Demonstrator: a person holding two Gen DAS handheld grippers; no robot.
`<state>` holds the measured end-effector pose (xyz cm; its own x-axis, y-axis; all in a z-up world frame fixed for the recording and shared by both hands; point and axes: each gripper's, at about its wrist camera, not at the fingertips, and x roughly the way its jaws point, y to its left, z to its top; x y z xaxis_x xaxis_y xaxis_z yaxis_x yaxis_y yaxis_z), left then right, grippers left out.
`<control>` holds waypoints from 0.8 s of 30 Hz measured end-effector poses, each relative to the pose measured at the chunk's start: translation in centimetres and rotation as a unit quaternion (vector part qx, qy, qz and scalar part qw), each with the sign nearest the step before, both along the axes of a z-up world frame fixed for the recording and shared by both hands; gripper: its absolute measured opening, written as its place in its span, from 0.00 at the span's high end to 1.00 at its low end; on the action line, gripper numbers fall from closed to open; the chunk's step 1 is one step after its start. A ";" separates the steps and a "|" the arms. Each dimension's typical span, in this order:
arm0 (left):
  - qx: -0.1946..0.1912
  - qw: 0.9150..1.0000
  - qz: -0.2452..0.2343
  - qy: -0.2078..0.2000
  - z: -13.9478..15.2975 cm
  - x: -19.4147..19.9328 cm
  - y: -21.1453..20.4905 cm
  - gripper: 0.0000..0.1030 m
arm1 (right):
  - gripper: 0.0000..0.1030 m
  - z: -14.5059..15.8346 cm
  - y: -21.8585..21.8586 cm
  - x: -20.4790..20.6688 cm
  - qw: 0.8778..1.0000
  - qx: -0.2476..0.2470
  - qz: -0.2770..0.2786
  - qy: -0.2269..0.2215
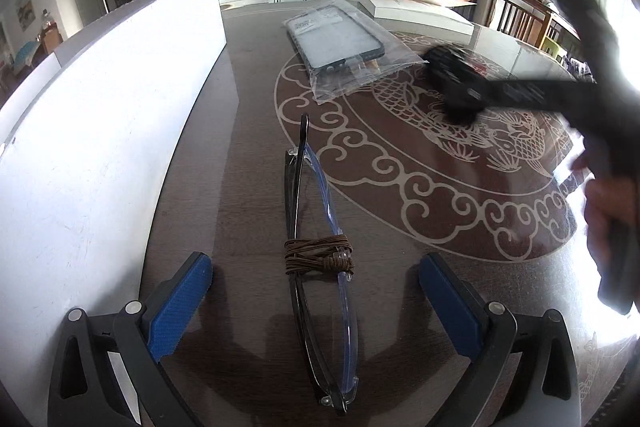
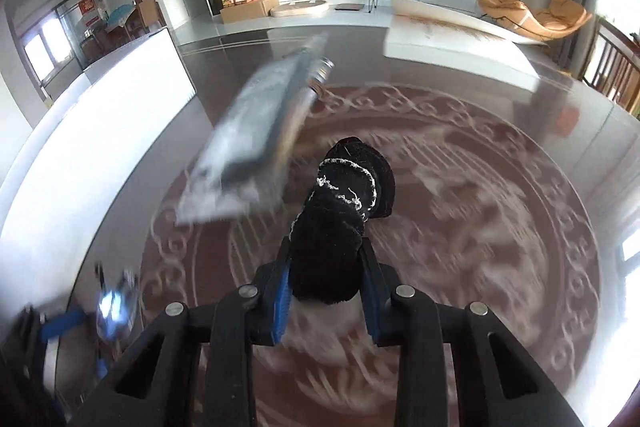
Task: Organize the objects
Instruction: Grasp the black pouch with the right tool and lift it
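The right gripper (image 2: 326,301) clamps a rolled black sock (image 2: 340,219) by its near end, most of the roll jutting past the fingers above the counter (image 2: 500,227). The view is smeared (fast motion, I judge), so the sock could slip out or clip the bagged phone case (image 2: 256,143) just beside it. The left gripper (image 1: 316,303) hangs wide apart, folded glasses (image 1: 320,267) lying on the counter between its fingers, untouched.
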<state>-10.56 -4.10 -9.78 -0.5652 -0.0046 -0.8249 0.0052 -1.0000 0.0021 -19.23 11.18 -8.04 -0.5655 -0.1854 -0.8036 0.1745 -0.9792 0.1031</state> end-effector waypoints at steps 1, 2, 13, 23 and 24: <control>0.000 1.000 0.000 0.000 0.0 0.0 0.0 0.00 | 0.71 0.0 1.1 1.7 1.000 0.001 -0.007 0.000; 0.000 1.000 0.000 0.000 0.0 0.0 0.0 0.00 | 0.71 0.1 1.9 2.9 1.000 0.001 -0.012 0.000; 0.000 1.000 0.000 0.000 0.0 0.0 0.0 0.00 | 0.61 -0.1 5.4 18.3 0.998 -0.010 -0.051 0.036; 0.000 1.000 0.000 0.000 0.0 0.0 0.0 0.00 | 0.03 -1.3 4.7 15.9 0.996 0.012 -0.084 0.024; 0.000 1.000 0.001 0.000 0.0 0.0 0.0 0.00 | 0.03 -1.5 4.2 15.8 0.996 0.031 -0.081 0.020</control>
<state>-10.58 -4.12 -9.79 -0.5656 -0.0052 -0.8246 0.0063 -1.0000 0.0019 -3.45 15.35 -9.52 -0.6158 -0.0401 -0.7869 0.0158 -0.9991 0.0386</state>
